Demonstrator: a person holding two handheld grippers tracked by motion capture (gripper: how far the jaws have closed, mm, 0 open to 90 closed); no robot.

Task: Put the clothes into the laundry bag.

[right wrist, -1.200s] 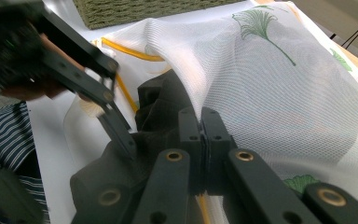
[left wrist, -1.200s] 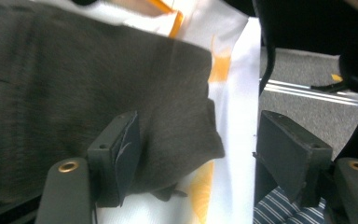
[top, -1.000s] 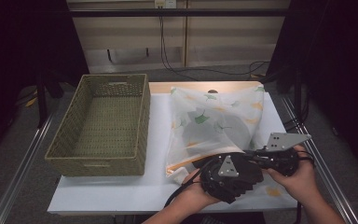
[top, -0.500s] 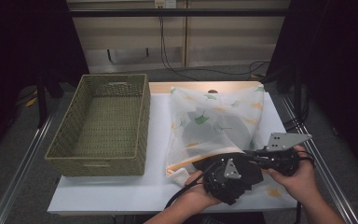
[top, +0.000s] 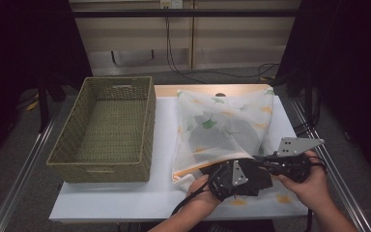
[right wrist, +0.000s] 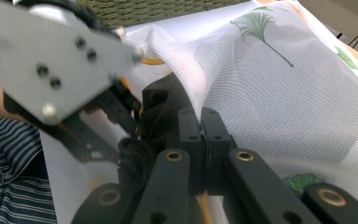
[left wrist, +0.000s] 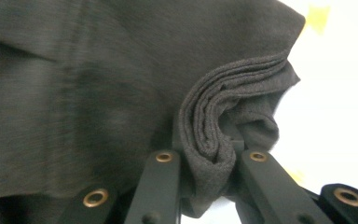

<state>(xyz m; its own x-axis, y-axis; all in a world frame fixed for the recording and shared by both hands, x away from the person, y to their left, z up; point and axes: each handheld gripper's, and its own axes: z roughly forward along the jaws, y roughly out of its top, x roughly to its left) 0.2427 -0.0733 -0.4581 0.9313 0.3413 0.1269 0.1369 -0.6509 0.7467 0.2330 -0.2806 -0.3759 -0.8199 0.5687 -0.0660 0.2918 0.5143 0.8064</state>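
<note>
Dark grey ribbed knit cloth, folded thick, sits pinched in my left tongs, just closing; my right tongs clamp the sheer white leaf-printed mesh bag near the tabletop's front edge.

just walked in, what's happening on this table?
A person works a gripper in each hand at the near edge of the table. The right gripper is shut on the edge of a white mesh laundry bag printed with leaves, lifting its opening. The left gripper has just been closing and now pinches a folded dark grey cloth at the bag's mouth. An empty woven basket sits to the left, untouched.
</note>
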